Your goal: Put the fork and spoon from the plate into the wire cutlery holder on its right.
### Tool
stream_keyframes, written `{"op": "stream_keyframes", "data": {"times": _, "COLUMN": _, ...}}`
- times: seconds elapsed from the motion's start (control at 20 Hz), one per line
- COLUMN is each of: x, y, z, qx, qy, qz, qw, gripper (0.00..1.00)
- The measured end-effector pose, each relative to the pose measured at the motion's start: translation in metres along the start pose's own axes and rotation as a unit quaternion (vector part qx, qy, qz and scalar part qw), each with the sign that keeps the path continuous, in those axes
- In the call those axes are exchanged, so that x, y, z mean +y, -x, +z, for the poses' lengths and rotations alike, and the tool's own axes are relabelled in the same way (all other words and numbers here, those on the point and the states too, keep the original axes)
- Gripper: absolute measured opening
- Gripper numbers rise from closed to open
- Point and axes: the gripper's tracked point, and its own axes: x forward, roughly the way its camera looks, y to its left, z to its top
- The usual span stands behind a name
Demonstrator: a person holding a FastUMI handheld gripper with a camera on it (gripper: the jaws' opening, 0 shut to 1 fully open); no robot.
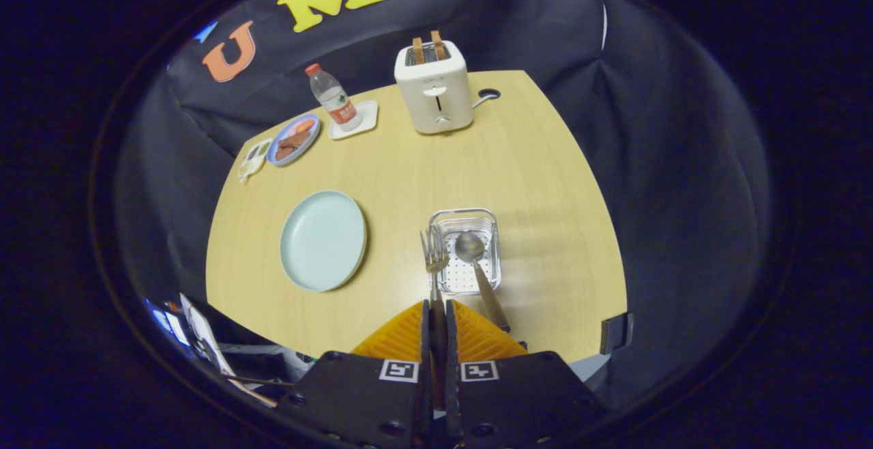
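Gripper view looks down on the table [532, 162], where the plate [323, 239] lies bare, left of the holder [466, 250]. So the spoon [470, 248] is judged done: its bowl rests inside the holder, handle leaning out. What remains is the fork [434, 258], clamped by its handle in the gripper [438, 312], tines beside the holder's left wall, not yet inside.
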Motion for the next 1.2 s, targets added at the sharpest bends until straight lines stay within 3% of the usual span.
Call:
{"op": "stream_keyframes", "data": {"times": 0.35, "x": -0.008, "y": 0.001, "z": -0.004, "qx": 0.019, "qy": -0.029, "qz": 0.004, "qw": 0.999, "gripper": 0.08}}
{"op": "stream_keyframes", "data": {"times": 0.55, "x": -0.01, "y": -0.003, "z": 0.008, "qx": 0.007, "qy": -0.039, "qz": 0.001, "qw": 0.999, "gripper": 0.11}}
{"op": "stream_keyframes", "data": {"times": 0.7, "x": -0.004, "y": 0.001, "z": 0.022, "qx": -0.016, "qy": -0.037, "qz": 0.003, "qw": 0.999, "gripper": 0.08}}
{"op": "stream_keyframes", "data": {"times": 0.75, "x": -0.002, "y": 0.003, "z": 0.025, "qx": -0.025, "qy": -0.032, "qz": 0.003, "qw": 0.999, "gripper": 0.22}}
{"op": "stream_keyframes", "data": {"times": 0.85, "x": 0.008, "y": 0.012, "z": 0.034, "qx": -0.052, "qy": -0.019, "qz": 0.009, "qw": 0.998, "gripper": 0.23}}
{"op": "stream_keyframes", "data": {"times": 1.2, "x": 0.082, "y": 0.062, "z": 0.066, "qx": -0.175, "qy": 0.063, "qz": 0.017, "qw": 0.982, "gripper": 0.6}}
